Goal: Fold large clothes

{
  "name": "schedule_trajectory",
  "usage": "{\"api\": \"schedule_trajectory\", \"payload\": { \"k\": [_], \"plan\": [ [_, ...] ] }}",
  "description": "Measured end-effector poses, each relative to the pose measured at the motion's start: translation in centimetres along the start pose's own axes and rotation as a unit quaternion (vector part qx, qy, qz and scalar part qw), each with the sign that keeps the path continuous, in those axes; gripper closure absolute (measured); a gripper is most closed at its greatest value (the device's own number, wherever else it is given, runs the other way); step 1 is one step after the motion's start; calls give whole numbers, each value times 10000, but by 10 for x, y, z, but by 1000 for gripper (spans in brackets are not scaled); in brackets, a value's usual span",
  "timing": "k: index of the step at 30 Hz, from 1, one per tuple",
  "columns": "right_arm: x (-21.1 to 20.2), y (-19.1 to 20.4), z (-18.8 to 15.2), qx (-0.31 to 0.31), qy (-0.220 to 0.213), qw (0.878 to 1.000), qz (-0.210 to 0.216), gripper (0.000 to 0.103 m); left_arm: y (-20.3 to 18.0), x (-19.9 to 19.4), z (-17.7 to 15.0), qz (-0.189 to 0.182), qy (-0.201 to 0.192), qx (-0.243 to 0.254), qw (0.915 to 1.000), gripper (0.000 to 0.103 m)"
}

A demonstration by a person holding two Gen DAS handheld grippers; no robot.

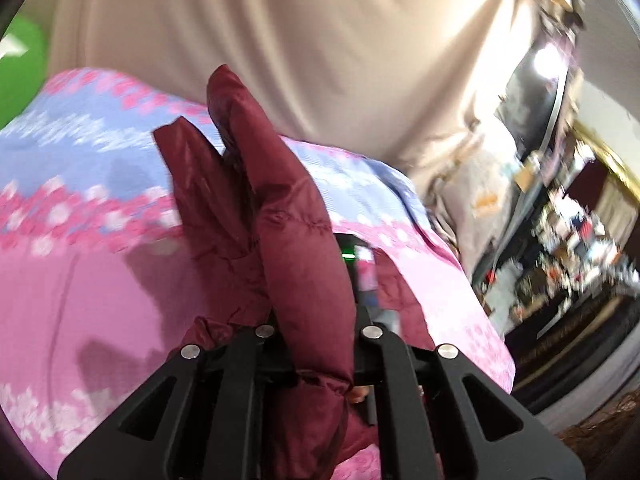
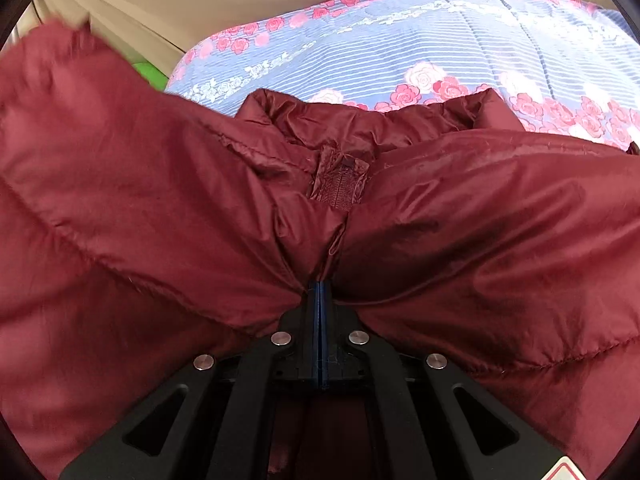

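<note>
Right wrist view: right hand-held gripper (image 2: 320, 300) has its jaws pressed together, blue pads meeting, with maroon puffer jacket (image 2: 460, 220) fabric bunched into the pinch right at the tips. Grip sits on the front opening, just below the collar (image 2: 360, 120) and the small tab under it. Jacket body bulges to both sides of the fingers and fills most of the frame, so it's lifted toward the camera, not lying flat.

Left wrist view: left hand-held gripper (image 1: 316, 340) is only partly closed. A thick quilted fold of the same jacket runs up between the fingers and the gap looks set by the padding. Clamped on it, I'd say. That fold stands up off the bed; motion blur in the background.

Jacket is over the floral bedspread (image 1: 100, 184), toward the bed's near edge in the right view, with beige curtain (image 1: 320, 40) behind the far edge.

Judgement: early step. Both ends are held, the garment is being lifted and spread, and no fold is made yet.

Next move calls for:
- pulling the two grips apart to tension the fabric
- laying it flat on the bed, front side settled
- keeping both pinches tight, since slick shell over padding can slide out

Risk: the left grip holds a bulky roll, not an edge, and may let go unevenly.
</note>
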State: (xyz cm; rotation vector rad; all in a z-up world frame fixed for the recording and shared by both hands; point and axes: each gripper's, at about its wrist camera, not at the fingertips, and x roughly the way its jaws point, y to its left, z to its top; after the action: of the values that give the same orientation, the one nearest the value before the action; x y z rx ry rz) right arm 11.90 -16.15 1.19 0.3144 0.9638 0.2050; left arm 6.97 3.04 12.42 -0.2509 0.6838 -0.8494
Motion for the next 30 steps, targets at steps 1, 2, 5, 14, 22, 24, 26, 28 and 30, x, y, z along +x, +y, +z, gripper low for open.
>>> {"api": "schedule_trajectory", "payload": {
  "k": [1, 2, 5, 14, 22, 24, 26, 28, 30],
  "plan": [
    [0, -1, 1, 39, 15, 10000, 46, 103, -11, 11, 2, -58, 67, 99, 9999, 93],
    [0, -2, 1, 73, 30, 9999, 83, 103, -18, 19, 3, -117, 113, 163, 9997, 93],
    [-3, -9, 3, 351, 176, 9989, 251, 103, -36, 41, 2, -237, 236, 259, 9991, 93],
    [-131, -76, -26, 930, -638, 9936, 36, 94, -60, 58, -5, -223, 403, 434, 9980, 94],
    [-85, -102, -31, 1055, -149, 9942, 158, 103, -98, 80, -10, -301, 605, 744, 9949, 94],
    [-78, -97, -31, 943, -110, 9953, 210, 103, -108, 88, -13, -343, 681, 827, 9937, 94],
    [-71, -93, -27, 843, -69, 9960, 273, 103, -117, 100, -17, -360, 786, 901, 9922, 94],
    [-71, -94, -27, 812, -54, 9959, 386, 103, -123, 113, -22, -293, 862, 918, 9916, 94],
    [-79, -102, -29, 977, -45, 9934, 595, 103, -126, 122, -23, -188, 891, 951, 9913, 94]
  ]
}}
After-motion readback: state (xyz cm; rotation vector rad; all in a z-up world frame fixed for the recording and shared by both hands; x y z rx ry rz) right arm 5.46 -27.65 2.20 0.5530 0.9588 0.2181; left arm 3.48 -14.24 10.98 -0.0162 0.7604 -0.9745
